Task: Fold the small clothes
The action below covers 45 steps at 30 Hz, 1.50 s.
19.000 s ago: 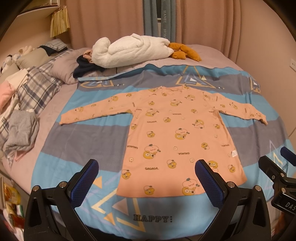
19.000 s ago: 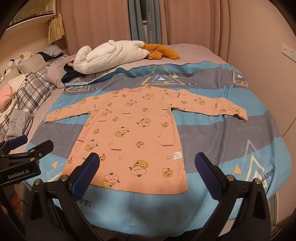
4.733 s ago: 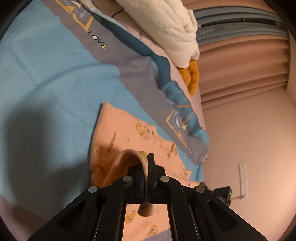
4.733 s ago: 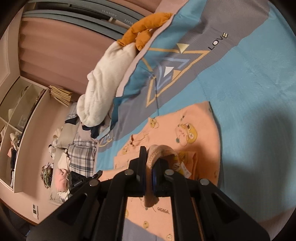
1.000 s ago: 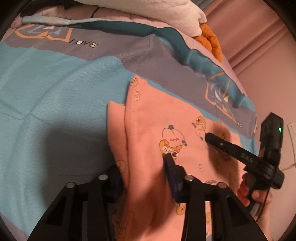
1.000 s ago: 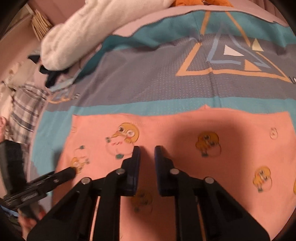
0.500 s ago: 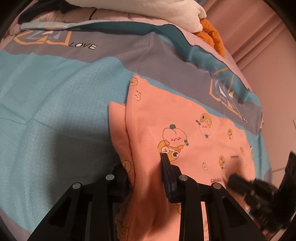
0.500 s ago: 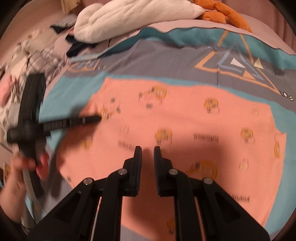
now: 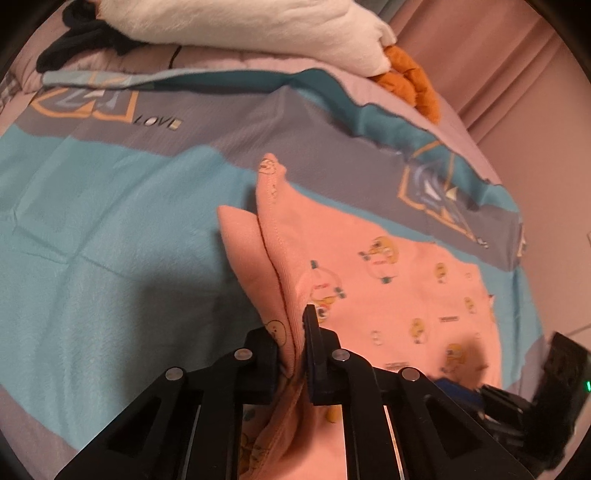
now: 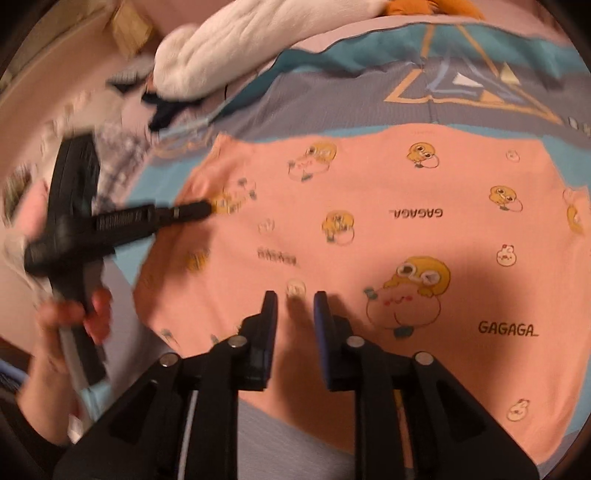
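Peach cotton bunches between the fingers of the left gripper (image 9: 295,343), which are closing on the garment (image 9: 388,295) at its near left edge, likely to carry that side over in a fold. Beside it, the right gripper (image 10: 294,306) hovers over the garment's near hem, opening, nothing pinched. Beyond the garment lie the bedspread (image 9: 92,229) and a white blanket (image 9: 240,26).

this is a bedroom in a home. a bed fills both views, spread with a blue and grey cover (image 9: 110,221) printed "love". a white plush blanket (image 9: 240,26) is heaped at its head, pink curtains (image 9: 517,74) hang behind, and loose clothes (image 10: 110,147) lie alongside.
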{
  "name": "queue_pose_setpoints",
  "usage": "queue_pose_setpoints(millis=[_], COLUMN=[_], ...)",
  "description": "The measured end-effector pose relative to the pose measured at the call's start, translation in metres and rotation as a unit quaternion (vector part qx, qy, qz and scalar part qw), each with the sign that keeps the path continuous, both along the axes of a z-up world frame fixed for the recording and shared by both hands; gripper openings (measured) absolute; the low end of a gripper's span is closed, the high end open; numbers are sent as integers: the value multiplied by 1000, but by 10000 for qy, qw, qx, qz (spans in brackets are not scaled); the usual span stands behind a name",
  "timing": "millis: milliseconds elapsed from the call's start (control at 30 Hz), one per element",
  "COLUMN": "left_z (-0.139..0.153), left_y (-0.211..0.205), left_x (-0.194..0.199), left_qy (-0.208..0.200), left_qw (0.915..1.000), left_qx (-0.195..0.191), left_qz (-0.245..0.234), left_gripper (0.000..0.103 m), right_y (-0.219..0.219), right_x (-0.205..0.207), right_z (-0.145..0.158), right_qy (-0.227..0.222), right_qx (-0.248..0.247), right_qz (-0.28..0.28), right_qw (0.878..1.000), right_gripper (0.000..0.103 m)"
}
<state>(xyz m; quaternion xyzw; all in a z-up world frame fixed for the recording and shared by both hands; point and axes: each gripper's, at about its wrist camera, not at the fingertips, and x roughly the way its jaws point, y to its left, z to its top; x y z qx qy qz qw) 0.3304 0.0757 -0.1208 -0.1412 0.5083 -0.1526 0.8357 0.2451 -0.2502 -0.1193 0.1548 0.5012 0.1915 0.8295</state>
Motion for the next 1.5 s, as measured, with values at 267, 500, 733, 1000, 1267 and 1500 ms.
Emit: queue_pose_setpoints(millis=[267,500,733,1000,1267,1500], left_z=[31,29,18,39,29,22], left_y=[-48,-120,-127,-71,-24,-15], left_x=[-6,-7,-19,-50,-81,-88], left_qy=[-273,-153,229,-71,-147,-98], left_qw=[9979,9905,9859,9904,9958,9977], left_qx=[154,529,107,-226,-53,183], left_qz=[-566,-1261,-1651,-1364,-900,-641], left_gripper=[8,9,9,9,9,9], right_y=[-34,-47,-63,-41,-15,-18], right_x=[34,51,44,65,74,68], right_z=[-13,-26,-35,-30,-38,-28], right_qy=[444,857,1114,1305,1083,764], right_qx=[2214,3559,3539,2556,1699,1195], right_qz=[-1002,-1465,-1768,-1409,-1085,-1070], right_qw=[9690,9190,9116,9475,9735,9841], right_gripper=[47,72,72,70,22,9])
